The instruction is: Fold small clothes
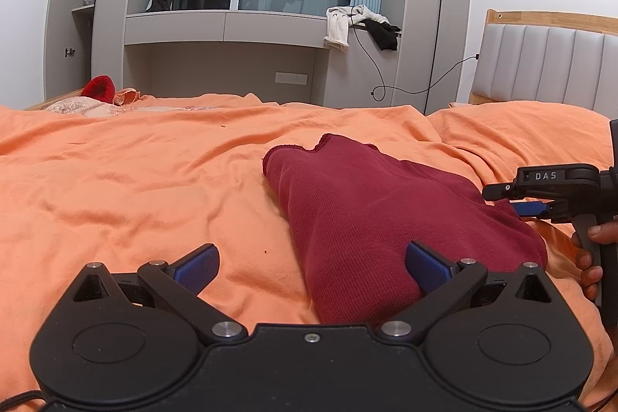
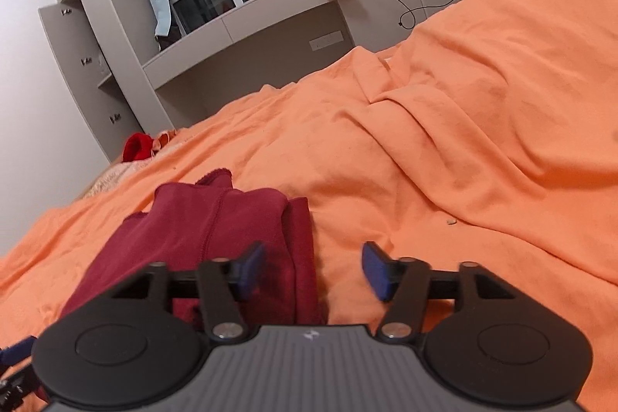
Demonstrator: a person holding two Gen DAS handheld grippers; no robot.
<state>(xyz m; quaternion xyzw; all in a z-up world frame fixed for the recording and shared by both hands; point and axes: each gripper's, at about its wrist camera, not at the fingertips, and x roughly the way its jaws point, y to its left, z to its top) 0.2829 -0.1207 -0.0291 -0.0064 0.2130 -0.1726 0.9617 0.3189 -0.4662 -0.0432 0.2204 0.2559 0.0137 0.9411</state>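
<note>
garment (image 1: 370, 211): dark maroon red, plain, fine knitted texture
bed sheet (image 1: 135, 172): plain orange
left tool (image 1: 312, 265): black body, blue pads
right tool (image 2: 313, 271): black arms, grey ribbed body, blue pads
headboard (image 1: 540, 64): grey panels, light wood frame
cabinets (image 1: 425, 6): pale grey
clothes on ledge (image 1: 359, 24): off-white and black
hat (image 1: 99, 88): bright red

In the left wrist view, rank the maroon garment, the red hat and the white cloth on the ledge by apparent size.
1. maroon garment, by far the largest, though nearest the camera.
2. white cloth and red hat look alike; unranked.
</note>
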